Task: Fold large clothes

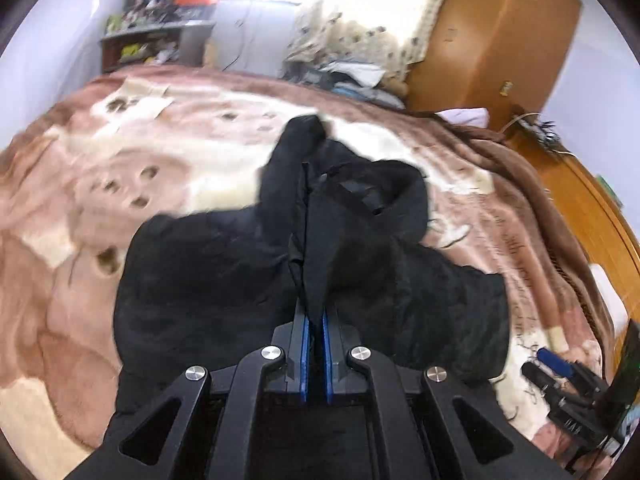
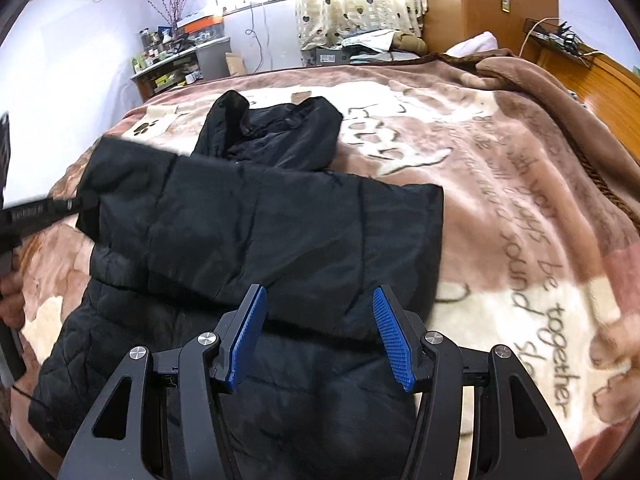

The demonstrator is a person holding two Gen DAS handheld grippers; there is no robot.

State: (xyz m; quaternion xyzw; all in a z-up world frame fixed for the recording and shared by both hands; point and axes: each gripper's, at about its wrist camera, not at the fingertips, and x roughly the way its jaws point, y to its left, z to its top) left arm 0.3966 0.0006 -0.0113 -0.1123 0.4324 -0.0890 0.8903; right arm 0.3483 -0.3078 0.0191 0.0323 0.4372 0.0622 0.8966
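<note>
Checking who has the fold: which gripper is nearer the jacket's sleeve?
Left. The left gripper is shut on the sleeve; the right gripper hovers open above the jacket body.

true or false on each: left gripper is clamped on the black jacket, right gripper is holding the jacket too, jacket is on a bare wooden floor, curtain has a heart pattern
1. The left gripper is shut on the black jacket. True.
2. The right gripper is holding the jacket too. False: its jaws stand open above the fabric, gripping nothing.
3. The jacket lies on a bare wooden floor. False: it lies on a pink and cream blanket covering a bed.
4. The curtain has a heart pattern. True.
</note>
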